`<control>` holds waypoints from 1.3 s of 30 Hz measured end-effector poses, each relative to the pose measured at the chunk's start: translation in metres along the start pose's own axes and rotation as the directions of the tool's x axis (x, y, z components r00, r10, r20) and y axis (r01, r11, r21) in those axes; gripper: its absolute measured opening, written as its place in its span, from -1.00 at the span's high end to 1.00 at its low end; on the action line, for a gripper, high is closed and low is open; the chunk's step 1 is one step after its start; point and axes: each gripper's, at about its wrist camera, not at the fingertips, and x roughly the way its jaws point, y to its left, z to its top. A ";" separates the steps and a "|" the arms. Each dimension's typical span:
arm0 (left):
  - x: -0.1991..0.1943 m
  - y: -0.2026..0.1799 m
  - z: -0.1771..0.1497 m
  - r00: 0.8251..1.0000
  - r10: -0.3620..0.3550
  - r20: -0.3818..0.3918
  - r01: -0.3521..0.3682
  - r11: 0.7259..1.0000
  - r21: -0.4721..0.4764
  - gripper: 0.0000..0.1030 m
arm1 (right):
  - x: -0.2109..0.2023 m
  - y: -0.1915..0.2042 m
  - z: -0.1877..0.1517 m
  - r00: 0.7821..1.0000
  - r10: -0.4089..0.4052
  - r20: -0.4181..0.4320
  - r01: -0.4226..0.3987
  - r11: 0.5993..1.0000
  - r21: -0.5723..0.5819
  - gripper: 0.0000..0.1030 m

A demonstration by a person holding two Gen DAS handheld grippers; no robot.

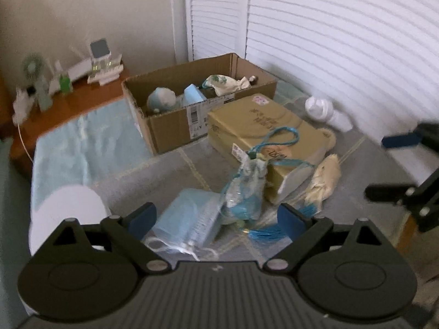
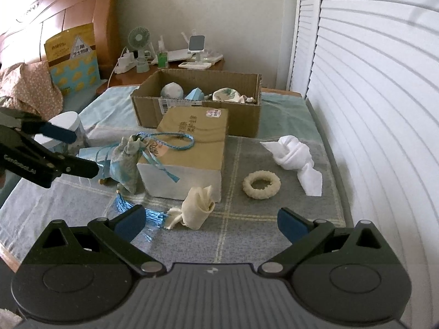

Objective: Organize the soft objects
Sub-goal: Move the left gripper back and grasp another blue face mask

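An open cardboard box [image 2: 197,115] at the back of the bed holds several soft items; it also shows in the left wrist view [image 1: 175,126]. My left gripper [image 1: 216,220] is open and empty, just above a pack of blue masks [image 1: 189,219] and a blue sachet with a tassel [image 1: 244,192]. My right gripper [image 2: 211,223] is open and empty, just short of a cream cloth roll [image 2: 196,209]. A cream ring [image 2: 261,184] and a white cloth [image 2: 295,157] lie further right. The left gripper also shows in the right wrist view [image 2: 79,153], beside the sachet [image 2: 127,161].
A closed tan box [image 2: 189,148] sits mid-bed in front of the cardboard box. A white-lidded jar [image 1: 65,213] stands at the left. A nightstand [image 2: 170,63] with a fan and small devices is behind. White louvered doors [image 2: 370,109] run along the right.
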 end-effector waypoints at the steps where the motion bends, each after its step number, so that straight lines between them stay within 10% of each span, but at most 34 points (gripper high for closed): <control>1: 0.003 -0.002 0.000 1.000 0.017 -0.011 -0.016 0.999 0.032 -0.83 | 0.001 0.000 0.000 1.000 0.000 -0.002 0.000 1.000 0.000 -1.00; 24: 0.018 -0.003 -0.005 0.994 0.012 -0.111 -0.002 0.996 0.092 0.32 | 0.012 -0.011 -0.004 1.000 0.008 -0.022 -0.008 1.000 0.029 -1.00; 30: 0.003 -0.013 -0.012 0.996 -0.006 -0.090 0.014 0.996 0.086 0.26 | 0.006 -0.009 -0.004 1.000 0.011 -0.007 -0.011 1.000 0.025 -1.00; 39: -0.001 -0.010 -0.014 0.999 0.052 0.010 -0.052 0.999 0.012 -0.49 | 0.002 -0.004 -0.005 1.000 0.016 -0.001 -0.016 1.000 0.014 -1.00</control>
